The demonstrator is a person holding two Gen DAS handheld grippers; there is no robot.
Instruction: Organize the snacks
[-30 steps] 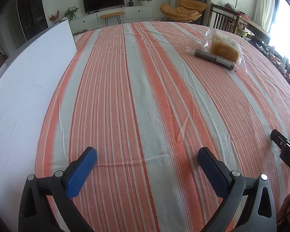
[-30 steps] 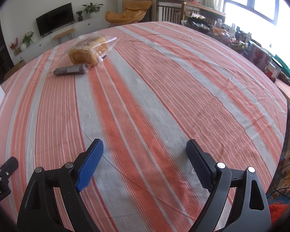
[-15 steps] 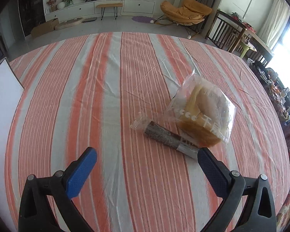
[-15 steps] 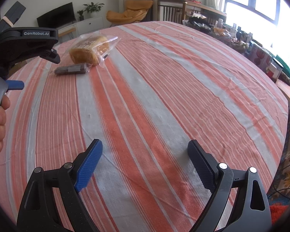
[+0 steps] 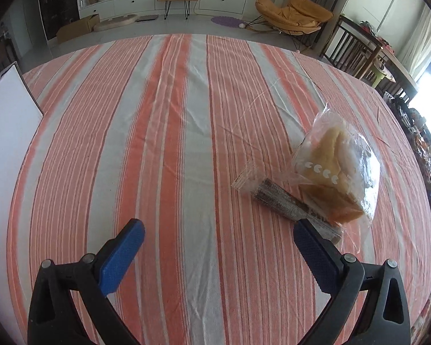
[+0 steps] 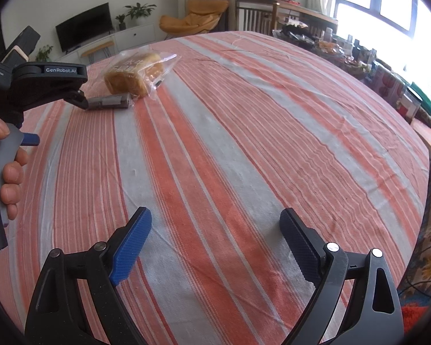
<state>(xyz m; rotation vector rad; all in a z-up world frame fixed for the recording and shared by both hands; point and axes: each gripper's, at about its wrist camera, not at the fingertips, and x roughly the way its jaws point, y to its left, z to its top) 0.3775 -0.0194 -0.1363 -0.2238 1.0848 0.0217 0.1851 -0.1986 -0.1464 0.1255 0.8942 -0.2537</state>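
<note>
The left gripper (image 5: 218,238) hangs over the striped tabletop (image 5: 169,149) with its jaws spread wide and nothing between them. Its right fingertip (image 5: 304,230) sits just beside the near end of the snack bar (image 5: 284,204), a dark stick in a clear wrapper lying flat on the cloth; whether it touches the wrapper I cannot tell. The bread bag (image 5: 336,178), a clear pouch with a golden loaf inside, lies against the far side of the bar and partly over it. Both snacks rest toward the right half of the tabletop, ahead of this gripper and a little to its right. A white board (image 5: 5,149) lies along the left edge of the tabletop, well apart from the snacks.

From the right wrist view, the right gripper (image 6: 215,224) is also released, jaws wide, empty, poised above bare striped cloth on the near side of the tabletop (image 6: 273,132). The bread bag (image 6: 135,74) and snack bar (image 6: 109,101) are far ahead on its left. There the left gripper's (image 6: 77,97) black body comes in from the side, its tip just at the end of the bar, with the person's left hand (image 6: 8,169) wrapped round the grey handle.
</note>
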